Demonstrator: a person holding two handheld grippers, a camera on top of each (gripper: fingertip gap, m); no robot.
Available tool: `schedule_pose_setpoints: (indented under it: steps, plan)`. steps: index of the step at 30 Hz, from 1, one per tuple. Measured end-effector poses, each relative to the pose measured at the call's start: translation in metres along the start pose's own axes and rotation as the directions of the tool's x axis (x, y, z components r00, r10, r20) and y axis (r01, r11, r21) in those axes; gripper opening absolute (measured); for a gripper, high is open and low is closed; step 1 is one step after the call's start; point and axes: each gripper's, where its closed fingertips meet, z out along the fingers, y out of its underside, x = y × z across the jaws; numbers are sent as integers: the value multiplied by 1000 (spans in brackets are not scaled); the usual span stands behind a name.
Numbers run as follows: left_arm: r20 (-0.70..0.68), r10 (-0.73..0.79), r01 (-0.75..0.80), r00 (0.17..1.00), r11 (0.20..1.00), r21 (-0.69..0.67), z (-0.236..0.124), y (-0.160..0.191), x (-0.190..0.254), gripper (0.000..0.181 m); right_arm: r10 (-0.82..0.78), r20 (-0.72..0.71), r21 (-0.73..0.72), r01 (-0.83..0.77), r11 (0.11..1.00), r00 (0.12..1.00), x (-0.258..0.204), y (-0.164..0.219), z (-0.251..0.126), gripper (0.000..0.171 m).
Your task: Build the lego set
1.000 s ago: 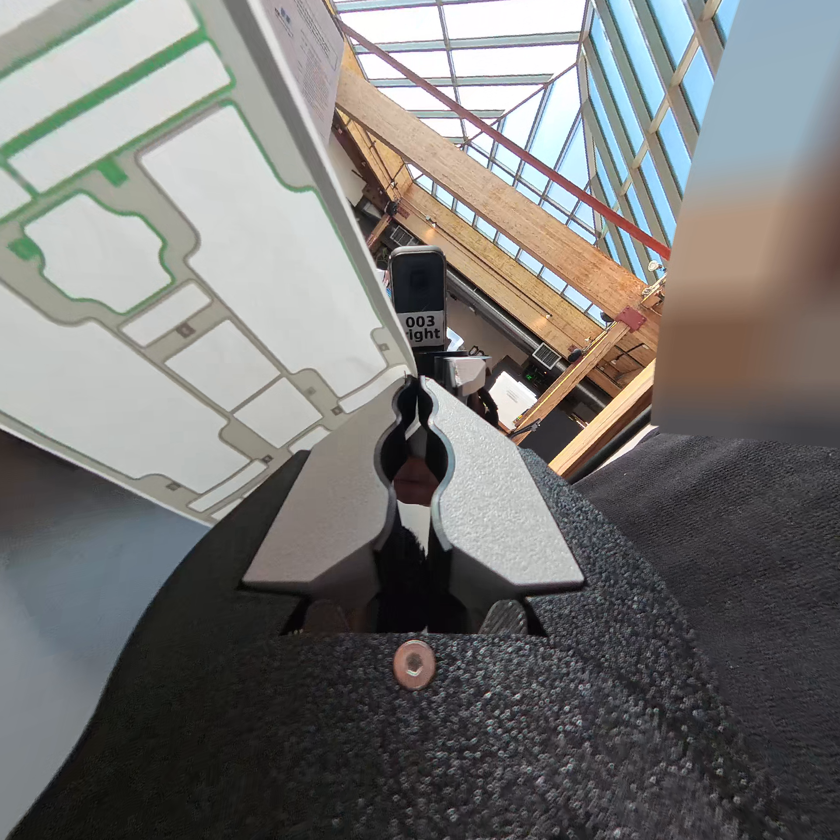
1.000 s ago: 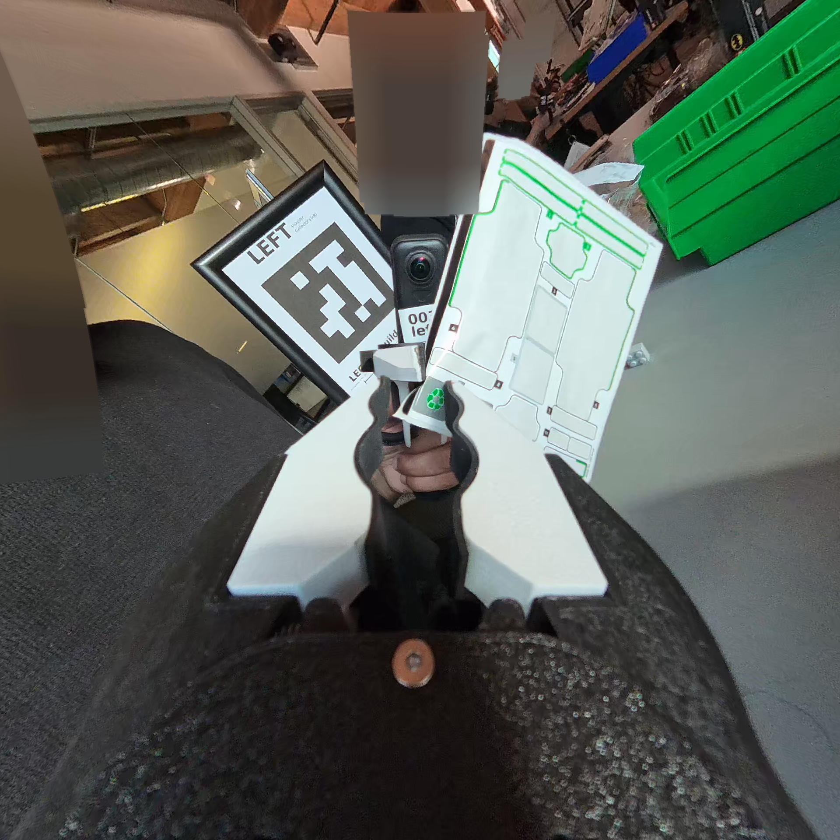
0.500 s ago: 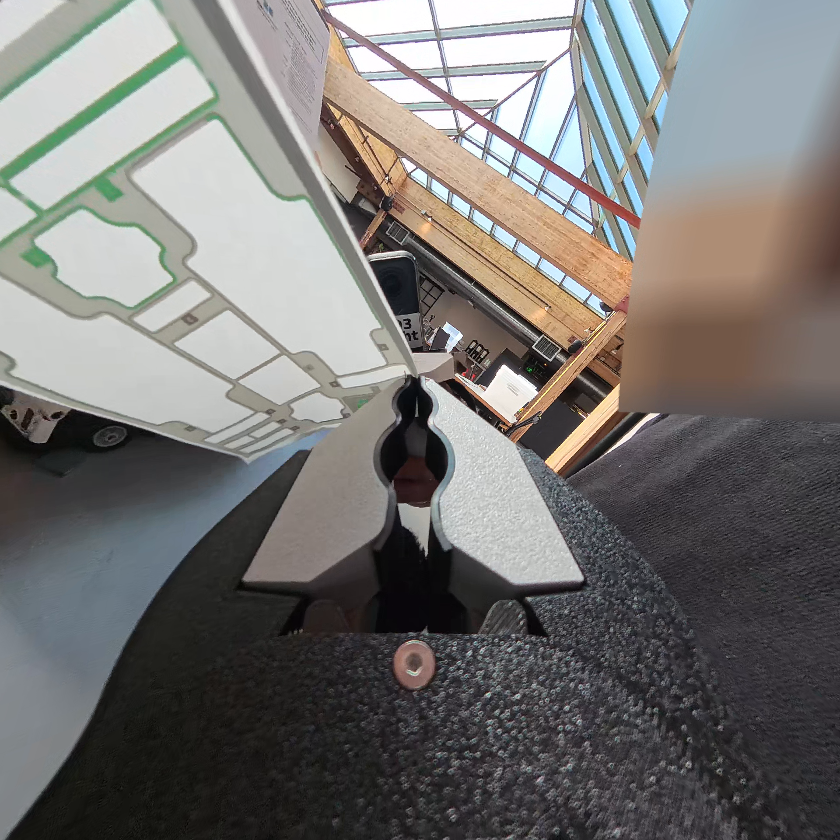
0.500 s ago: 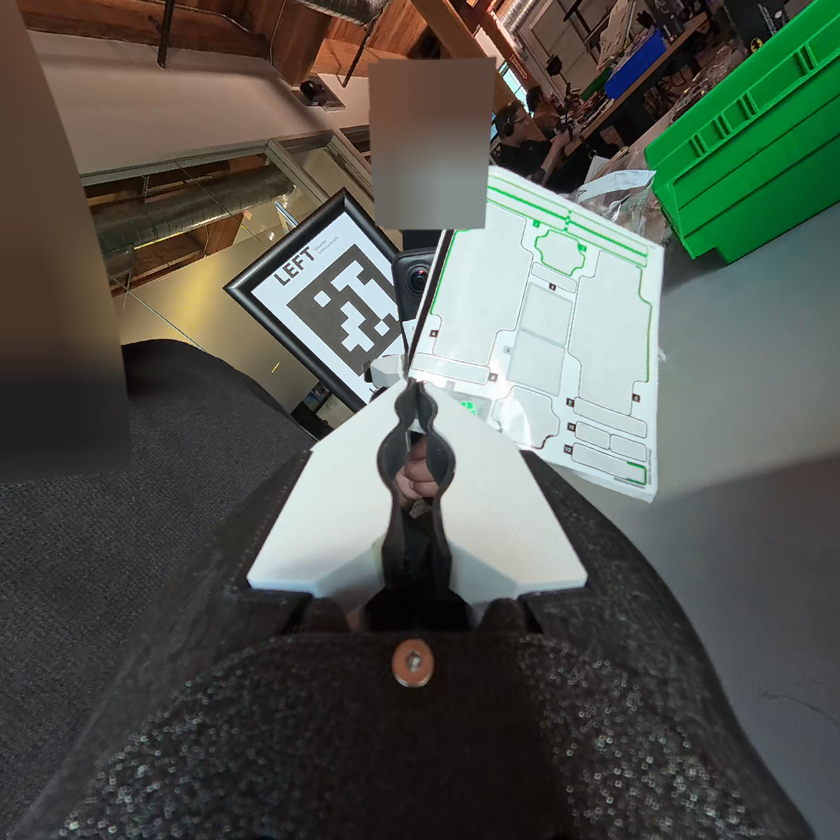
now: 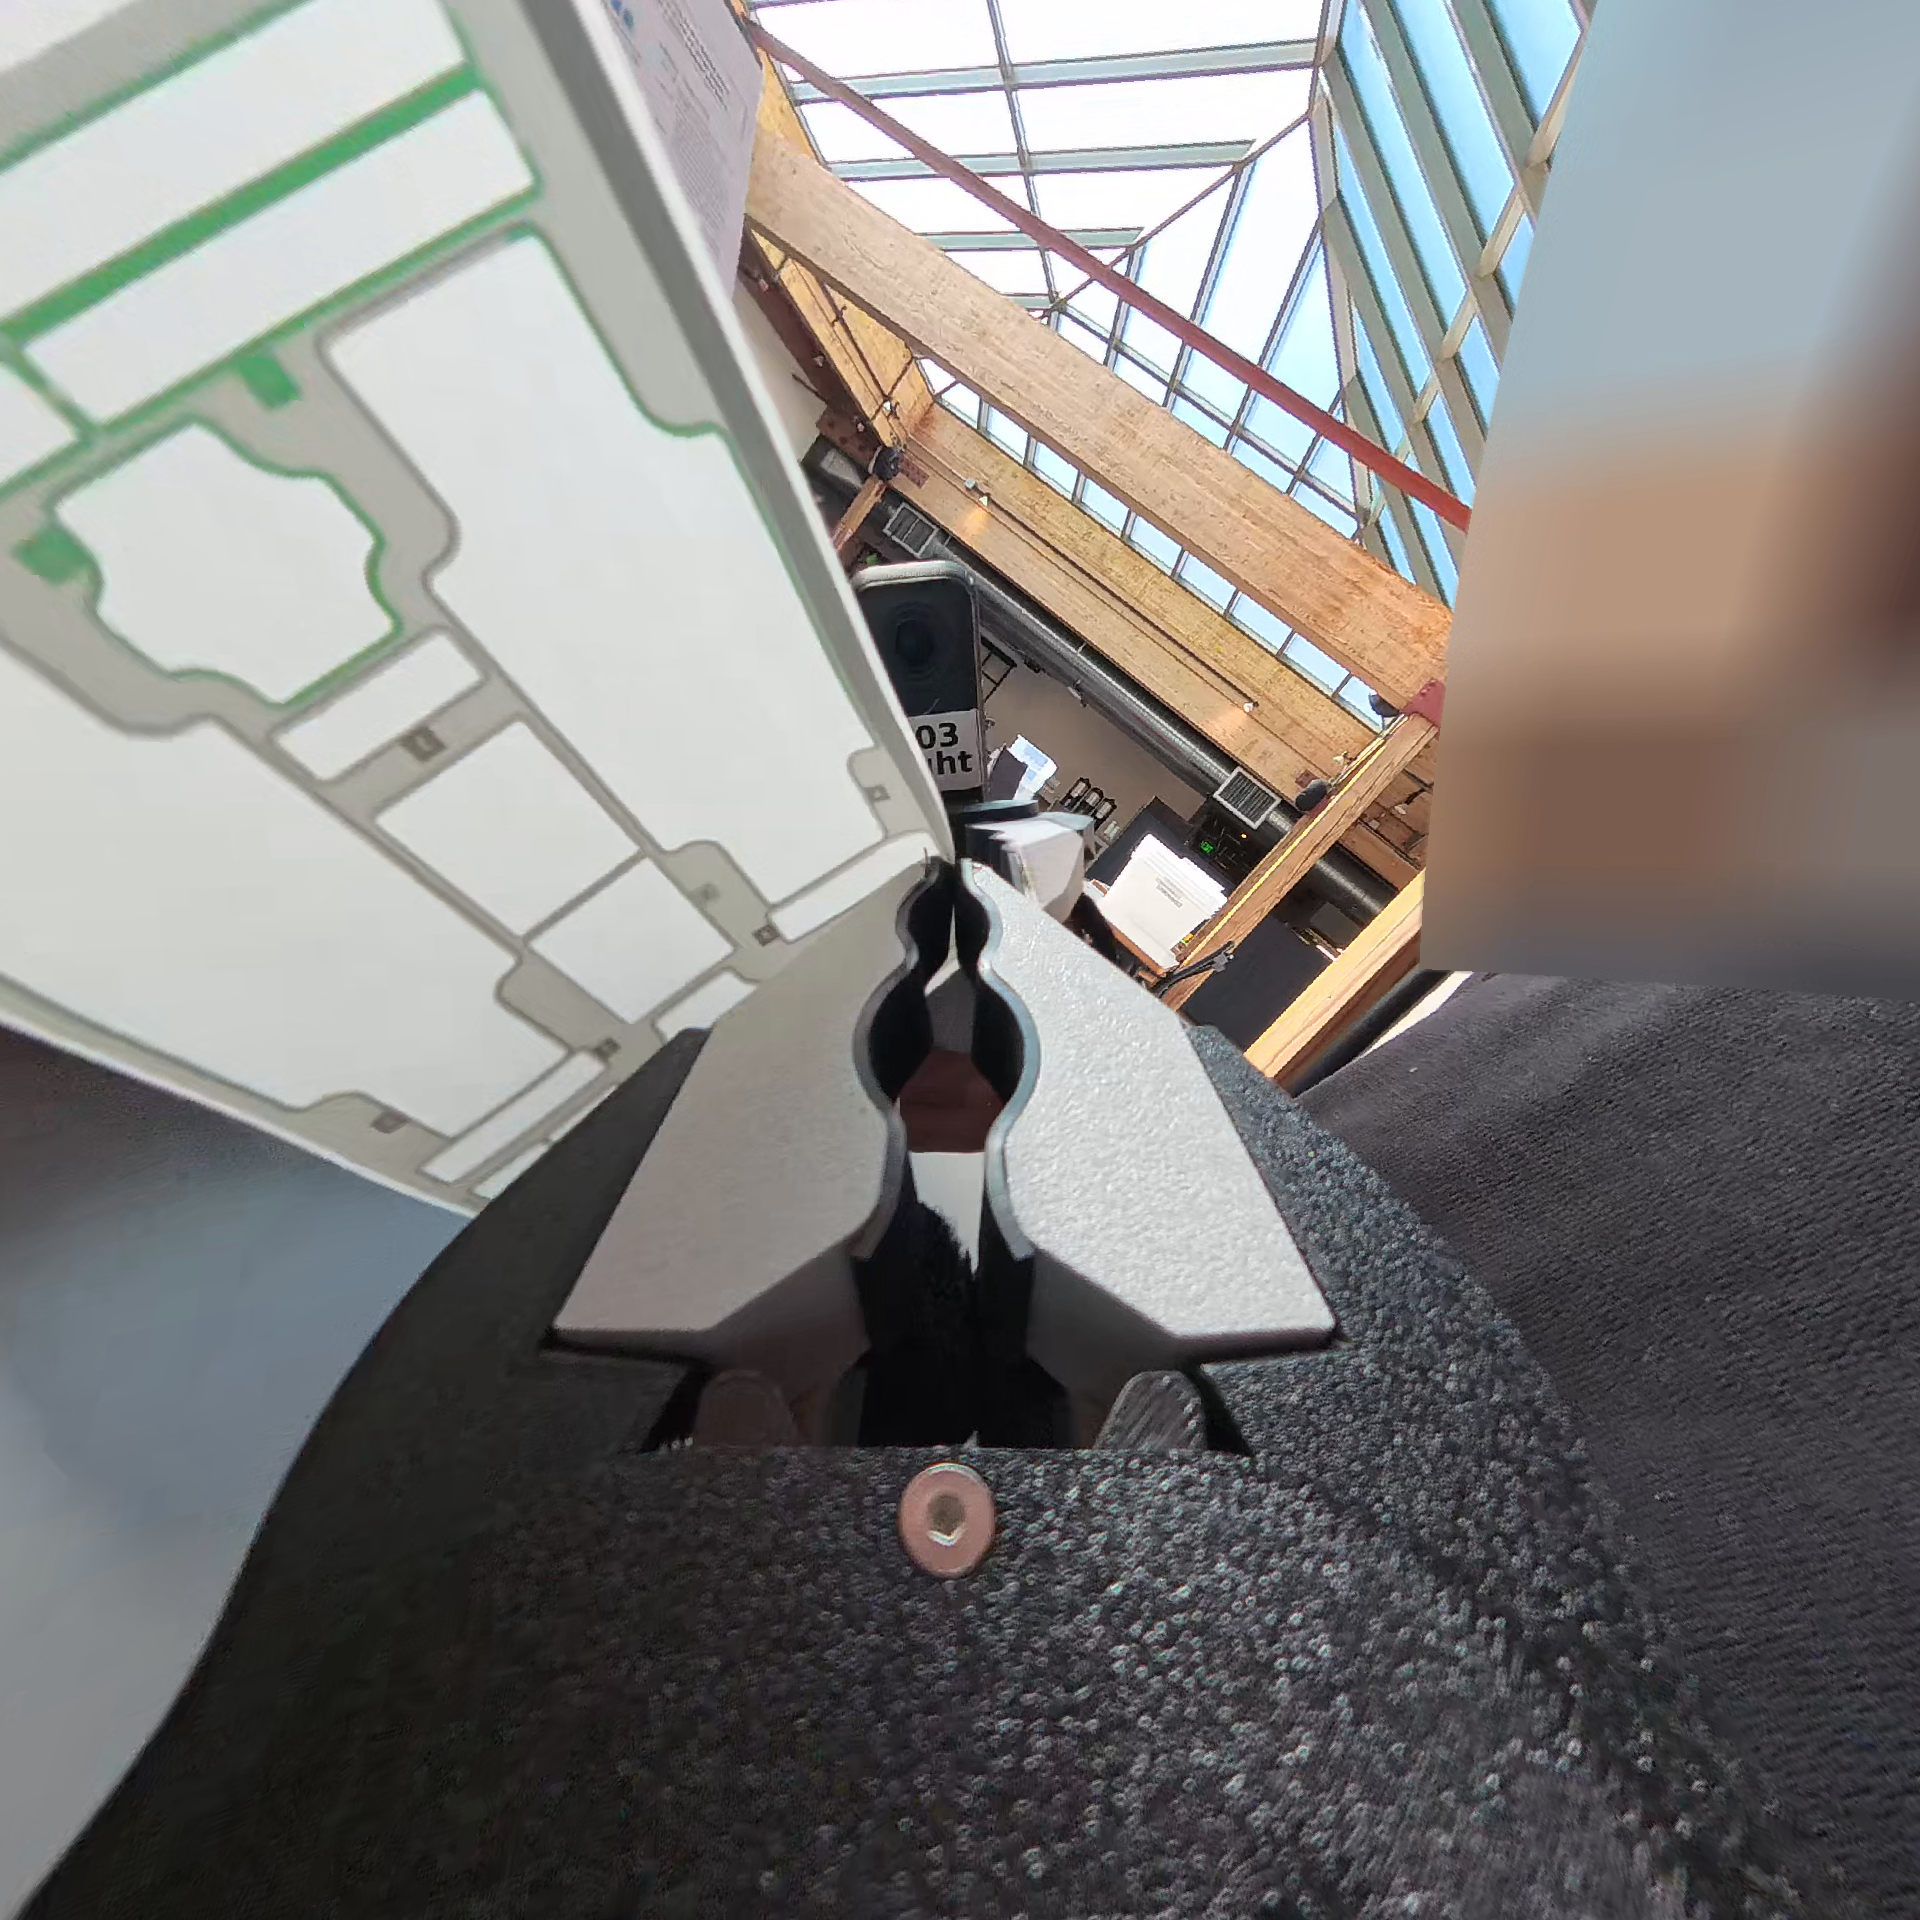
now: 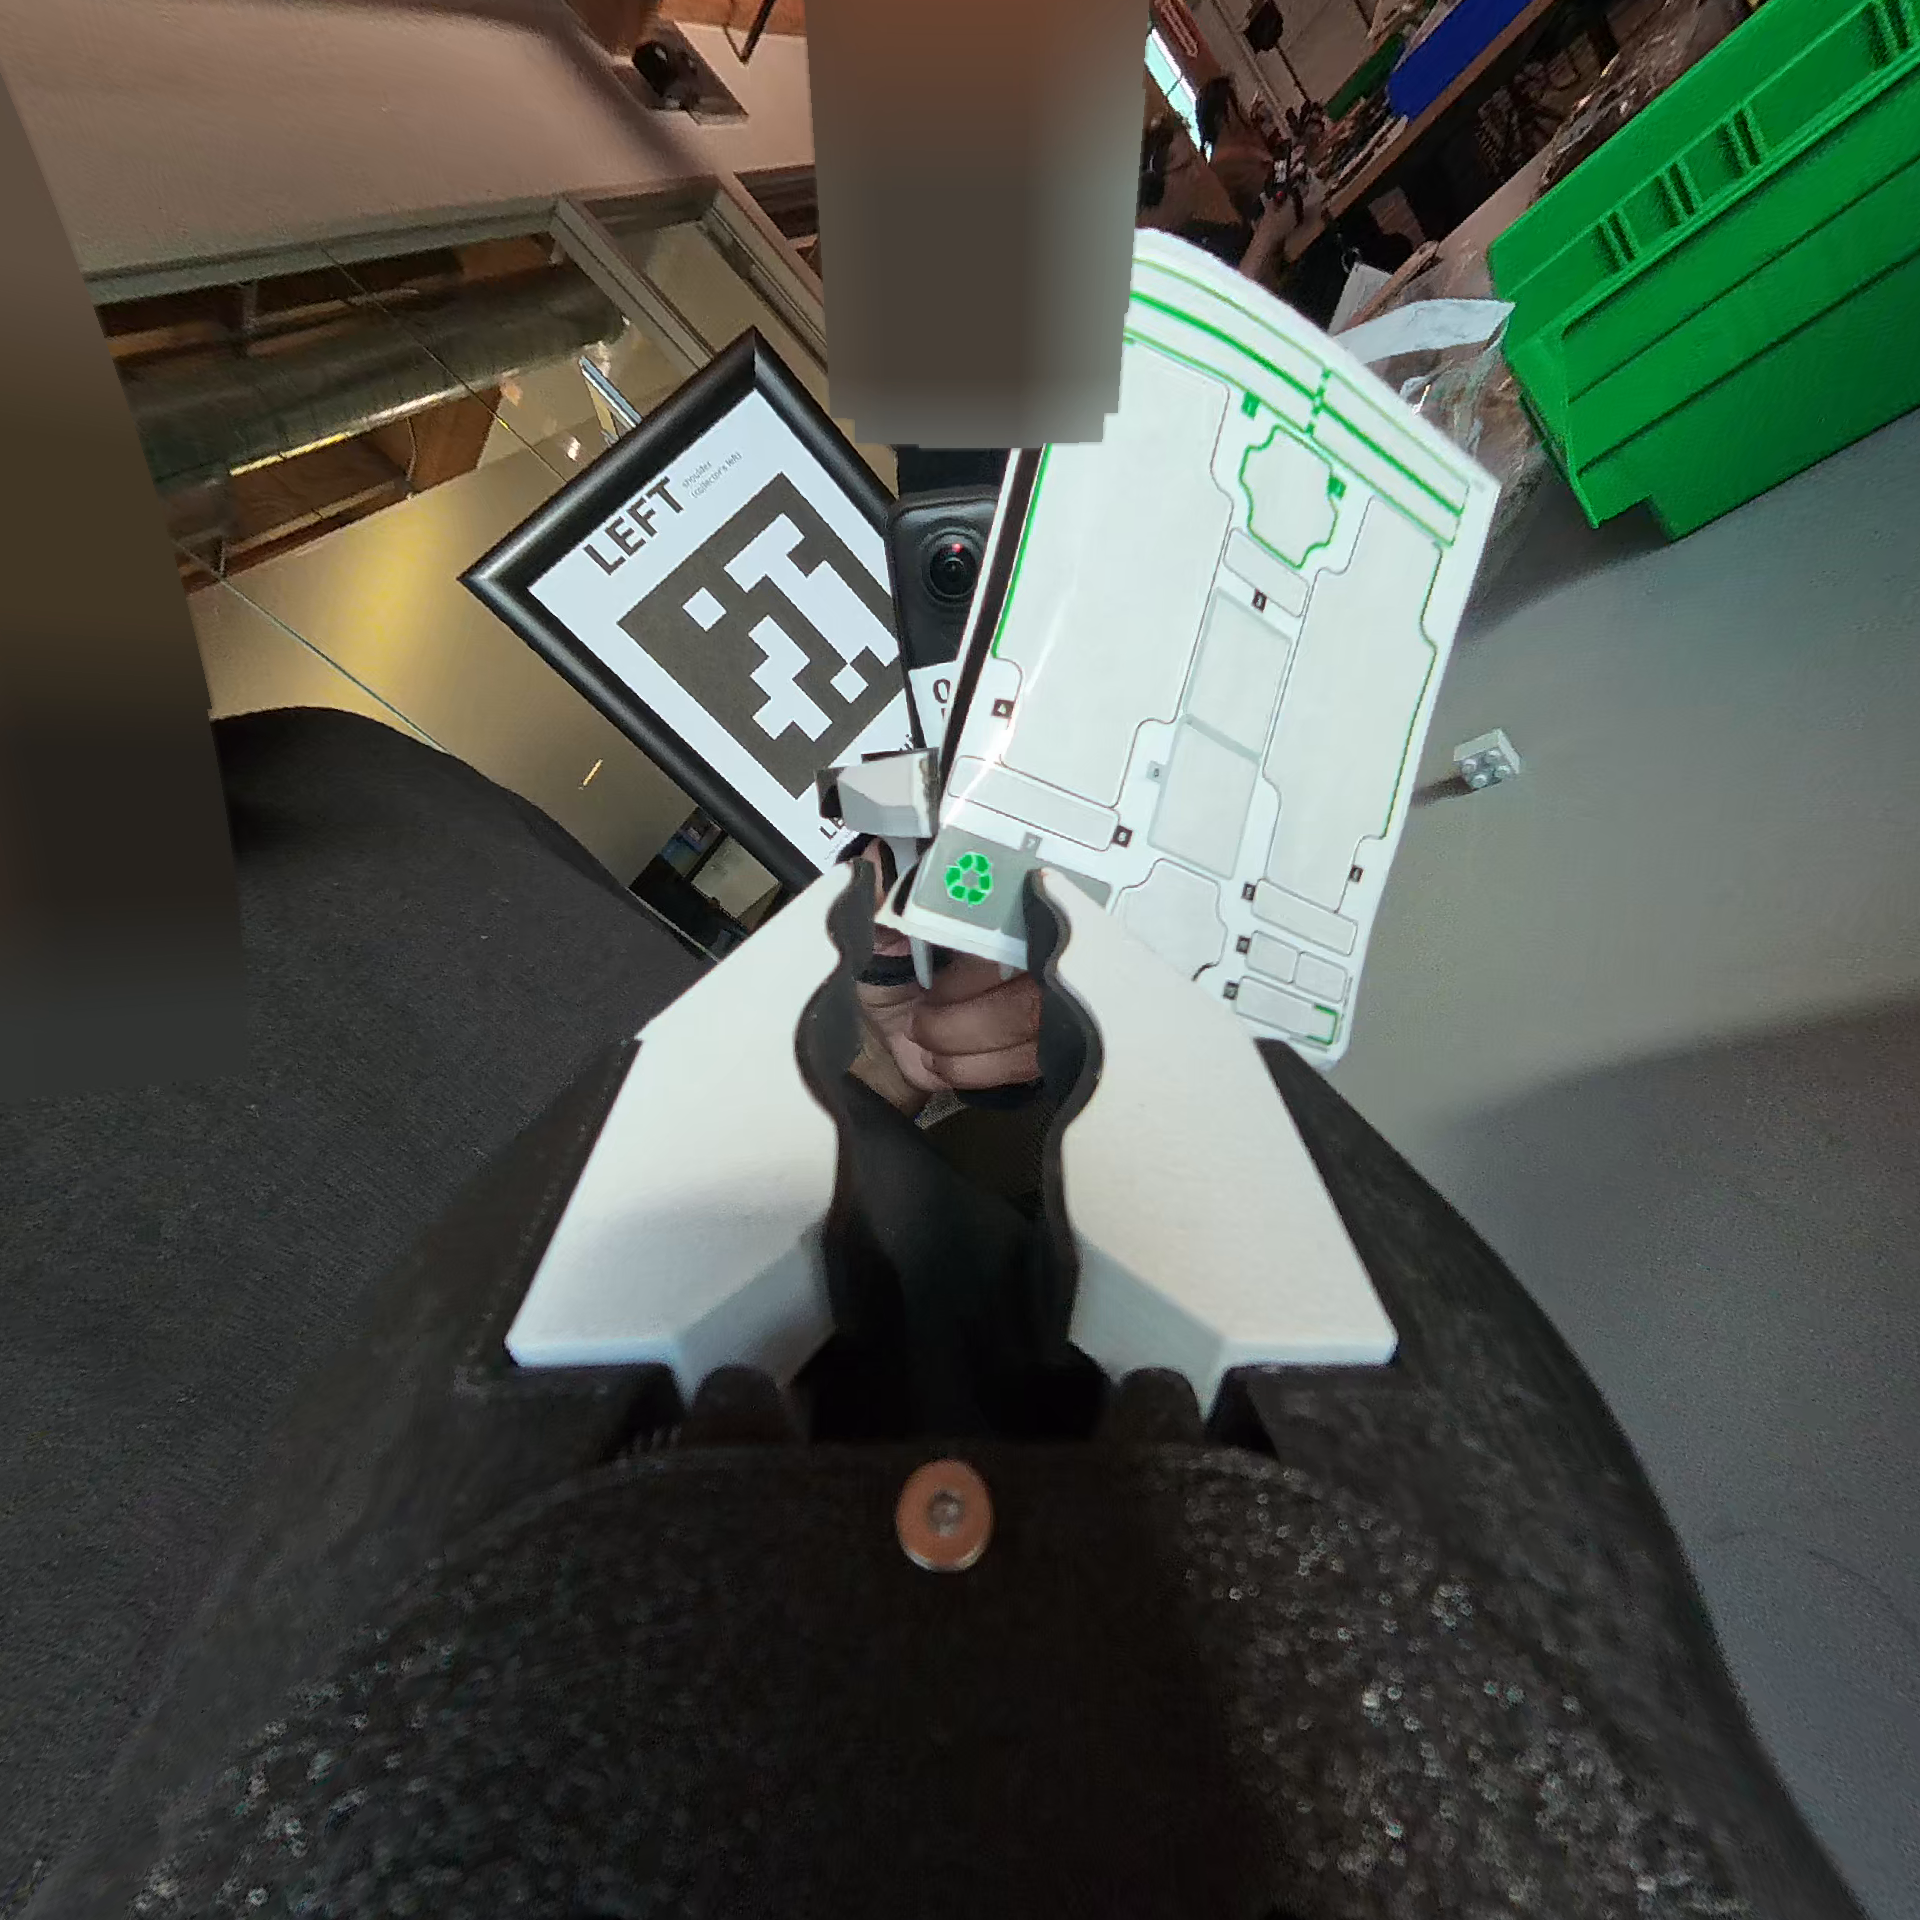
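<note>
Two claws meet at one sticker sheet (image 6: 1226, 665): the left claw (image 5: 951, 883) pinches its corner, while the right claw (image 6: 940, 914) gapes around a peeling sticker (image 6: 968, 881).

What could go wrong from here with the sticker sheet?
1. The left gripper pinches only a corner of the sticker sheet, so the sheet may bend or slip out.
2. The white piece sits between the right gripper tips. Whether it's clamped is unclear, so it could drop onto the grey table.
</note>
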Motion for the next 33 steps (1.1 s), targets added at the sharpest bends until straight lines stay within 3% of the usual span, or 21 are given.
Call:
schedule_pose_setpoints:
  steps: [7,18,33]
  plan:
    - [-34,-10,10,999,1000,8,5,2,5,0,52,118,50,-58,997,992,-12,-5,-2,22]
    - [-15,21,-21,1000,1000,-1,6,4,4,0,77,126,76,-87,993,989,-8,-7,-8,1]
    - [-12,123,-124,992,992,-36,4,8,8,0,120,192,66,-135,989,974,-11,-3,-8,0]
